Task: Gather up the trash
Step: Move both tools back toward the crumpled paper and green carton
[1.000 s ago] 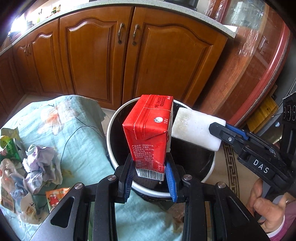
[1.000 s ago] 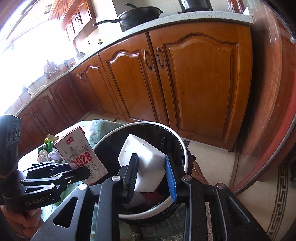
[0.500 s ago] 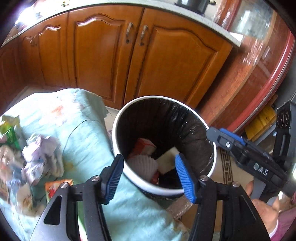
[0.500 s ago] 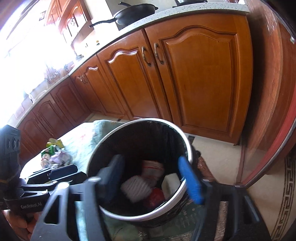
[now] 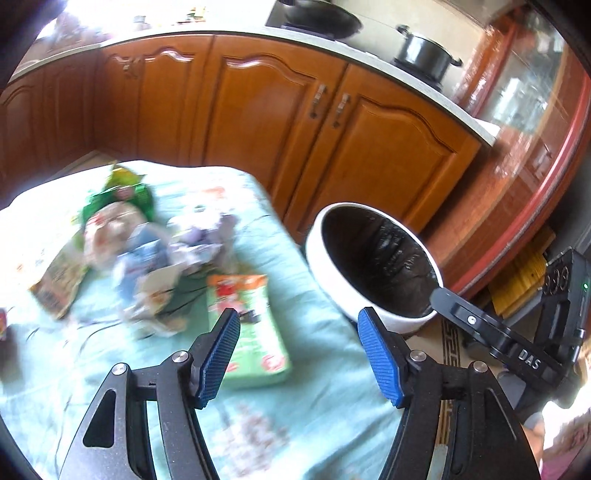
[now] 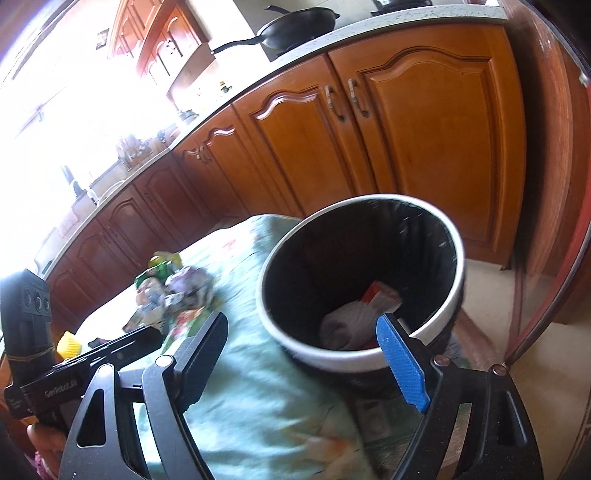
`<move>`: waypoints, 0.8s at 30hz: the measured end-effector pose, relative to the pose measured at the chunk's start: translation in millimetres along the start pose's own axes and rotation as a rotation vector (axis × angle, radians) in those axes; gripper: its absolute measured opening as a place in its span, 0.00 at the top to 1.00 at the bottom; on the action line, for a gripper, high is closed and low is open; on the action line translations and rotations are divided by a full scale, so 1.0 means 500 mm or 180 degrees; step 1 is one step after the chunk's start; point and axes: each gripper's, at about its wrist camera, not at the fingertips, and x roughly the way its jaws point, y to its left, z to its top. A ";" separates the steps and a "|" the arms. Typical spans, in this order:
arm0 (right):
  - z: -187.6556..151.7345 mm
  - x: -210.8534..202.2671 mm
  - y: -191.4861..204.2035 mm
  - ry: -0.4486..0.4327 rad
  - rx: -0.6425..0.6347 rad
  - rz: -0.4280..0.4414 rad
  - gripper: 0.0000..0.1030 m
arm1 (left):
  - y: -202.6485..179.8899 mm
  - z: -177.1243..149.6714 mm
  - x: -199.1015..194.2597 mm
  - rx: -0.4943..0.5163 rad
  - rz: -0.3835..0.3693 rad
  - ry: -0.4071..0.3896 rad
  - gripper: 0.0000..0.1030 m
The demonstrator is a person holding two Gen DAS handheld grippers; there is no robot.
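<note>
The white trash bin [image 5: 325, 273] with a black liner stands at the right end of the cloth-covered table [image 5: 325, 387]. In the right wrist view the bin [image 6: 458, 266] holds a red carton [image 6: 382, 297] and a white foam block [image 6: 347, 326]. My left gripper [image 5: 297, 356] is open and empty above the cloth, near a green and orange snack packet [image 5: 251, 328]. A pile of crumpled paper and wrappers [image 5: 147, 251] lies further left. My right gripper [image 6: 303, 363] is open and empty at the bin's near rim.
Wooden kitchen cabinets [image 5: 288, 110] run behind the table and bin. A red-framed glass door [image 5: 535, 155] stands on the right. A yellow cap [image 6: 68, 344] lies on the table near the left gripper's body. A pan [image 6: 295, 26] sits on the counter.
Both grippers opened and dropped the red carton and the white foam block into the bin. The left gripper then swung left toward the trash on the cloth.
</note>
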 end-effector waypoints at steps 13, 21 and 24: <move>-0.062 0.017 0.115 0.0201 -0.0158 0.0231 0.18 | 0.120 -0.067 -0.128 -0.0383 0.0291 -0.0069 0.36; -0.081 0.044 0.159 0.0314 -0.0225 0.0326 0.18 | 0.166 -0.061 -0.144 -0.0502 0.0385 -0.0072 0.36; -0.085 0.054 0.176 0.0349 -0.0275 0.0358 0.18 | 0.174 -0.053 -0.138 -0.0504 0.0394 -0.0051 0.36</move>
